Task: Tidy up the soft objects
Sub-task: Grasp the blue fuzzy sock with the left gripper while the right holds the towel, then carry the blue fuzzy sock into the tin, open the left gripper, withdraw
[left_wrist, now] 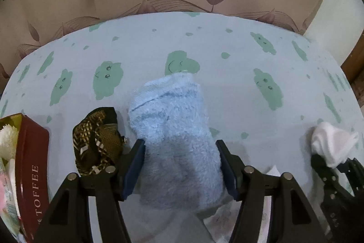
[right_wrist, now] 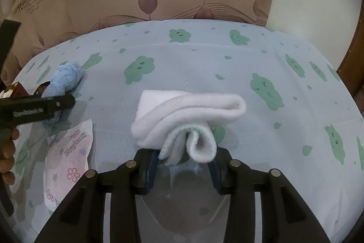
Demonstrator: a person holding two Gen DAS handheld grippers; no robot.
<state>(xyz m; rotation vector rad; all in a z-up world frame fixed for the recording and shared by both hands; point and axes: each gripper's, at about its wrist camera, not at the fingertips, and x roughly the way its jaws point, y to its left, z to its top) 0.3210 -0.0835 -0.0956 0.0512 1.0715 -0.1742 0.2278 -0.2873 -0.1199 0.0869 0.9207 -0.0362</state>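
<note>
— On the cloud-print tablecloth (left_wrist: 227,88), left wrist view: what have I got?
— My left gripper (left_wrist: 179,170) is clamped around a fluffy light-blue sock (left_wrist: 173,129), beside a brown patterned fabric pouch (left_wrist: 97,140) and a red toffee tin (left_wrist: 31,163).
— And the right wrist view?
— My right gripper (right_wrist: 184,163) pinches the cuff end of a folded white fleece sock (right_wrist: 186,113) lying on the cloth; a floral tissue packet (right_wrist: 68,161) lies left.
</note>
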